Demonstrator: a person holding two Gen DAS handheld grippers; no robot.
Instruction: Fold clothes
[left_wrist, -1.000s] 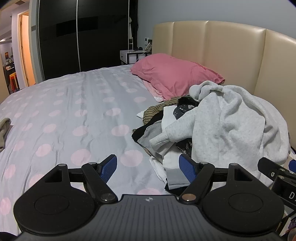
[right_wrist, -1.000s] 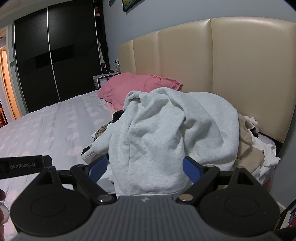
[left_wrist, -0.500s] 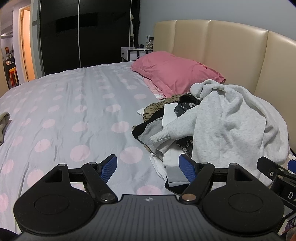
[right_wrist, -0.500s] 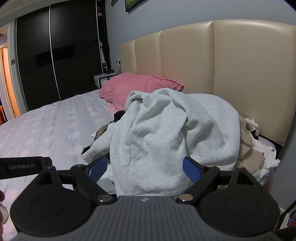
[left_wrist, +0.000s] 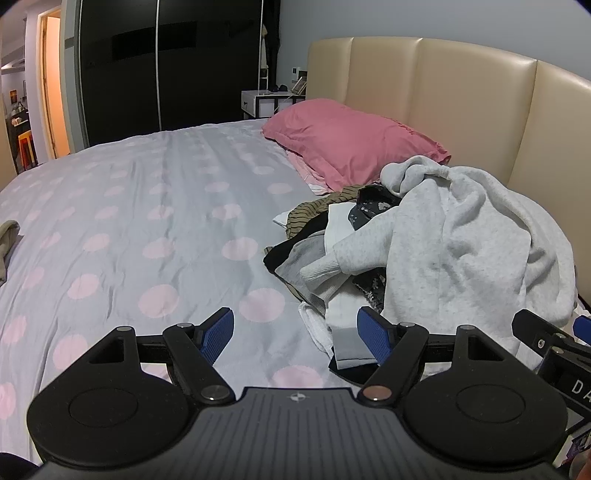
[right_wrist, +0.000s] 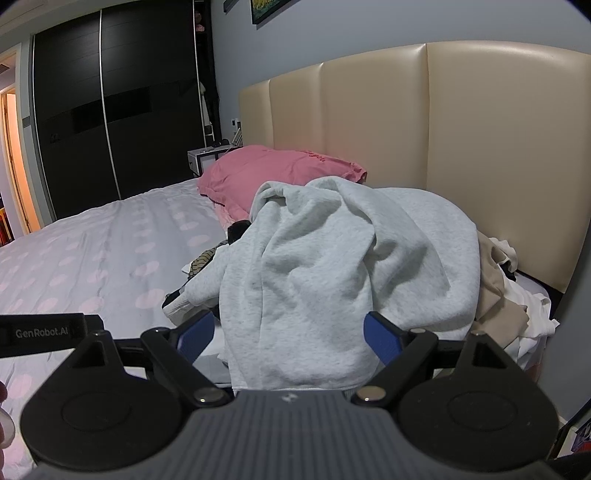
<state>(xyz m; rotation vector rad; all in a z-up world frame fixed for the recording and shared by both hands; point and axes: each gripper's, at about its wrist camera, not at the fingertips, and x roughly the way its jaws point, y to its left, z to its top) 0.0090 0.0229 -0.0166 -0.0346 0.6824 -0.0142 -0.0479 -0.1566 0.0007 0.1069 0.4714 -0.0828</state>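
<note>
Both views climb a touch against a second ago: more of the headboard (right_wrist: 443, 155) and the wall above it now fills the right wrist view, and the bedspread (left_wrist: 147, 221) stretches further out in the left one. The clothes pile (left_wrist: 343, 258) itself sits just as it did, heaped against the headboard on the near side of the bed.

Left gripper (left_wrist: 295, 334) hangs with its jaws spread wide, nothing between the blue pads, poised above the spotted cover just beside the pile's edge. Right gripper (right_wrist: 288, 336) is likewise released and wide, and the hem of the grey sweatshirt (right_wrist: 332, 266) drapes down between its two fingers, though neither pad touches the cloth.

The count: one grey sweatshirt on top, its one visible cuffed sleeve (left_wrist: 332, 264) trailing toward the open bedspread. One striped olive garment (left_wrist: 317, 214), one dark patterned piece (left_wrist: 373, 205), some white and black items beneath, too tangled to number. One beige garment (right_wrist: 495, 291) on the far side. One pink pillow (left_wrist: 351, 144). Two grippers.
</note>
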